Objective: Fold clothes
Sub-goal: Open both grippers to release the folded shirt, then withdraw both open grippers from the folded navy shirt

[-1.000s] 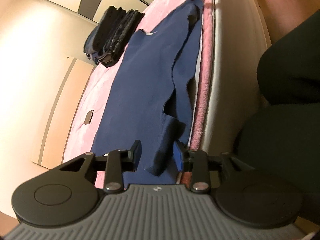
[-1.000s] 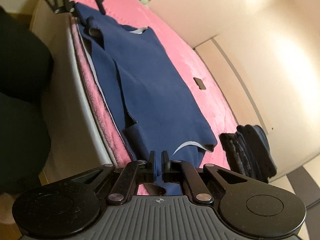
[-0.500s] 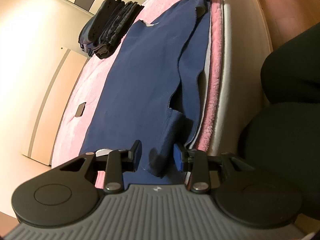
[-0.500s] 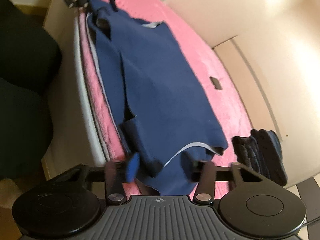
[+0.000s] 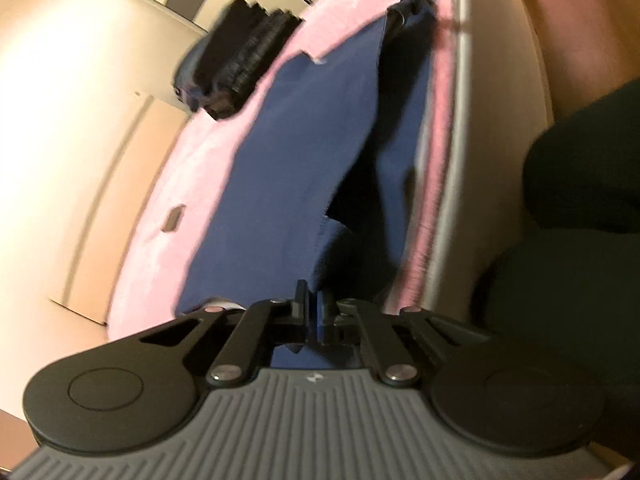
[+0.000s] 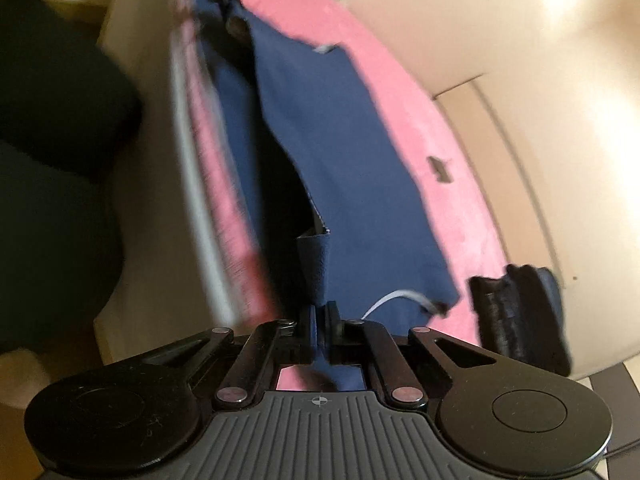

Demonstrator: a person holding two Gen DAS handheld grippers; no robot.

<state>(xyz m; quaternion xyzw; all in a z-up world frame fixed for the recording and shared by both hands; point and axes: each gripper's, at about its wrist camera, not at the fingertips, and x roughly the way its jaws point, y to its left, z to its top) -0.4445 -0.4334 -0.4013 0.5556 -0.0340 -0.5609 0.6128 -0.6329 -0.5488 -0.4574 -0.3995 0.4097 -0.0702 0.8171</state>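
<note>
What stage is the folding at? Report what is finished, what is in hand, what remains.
Done: a stack of dark folded clothes sits at the far side of the pink cover. In hand: the left gripper and right gripper are each shut on the near edge of the blue garment, lifting it. Left: this garment still lies mostly spread out, so its folds remain to be made.

Left tongs [image 5: 313, 312] clamped together, right tongs [image 6: 320, 322] clamped together

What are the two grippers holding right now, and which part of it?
Both are shut on the navy garment: the left gripper and the right gripper each pinch a folded flap at opposite ends of its near edge.
</note>
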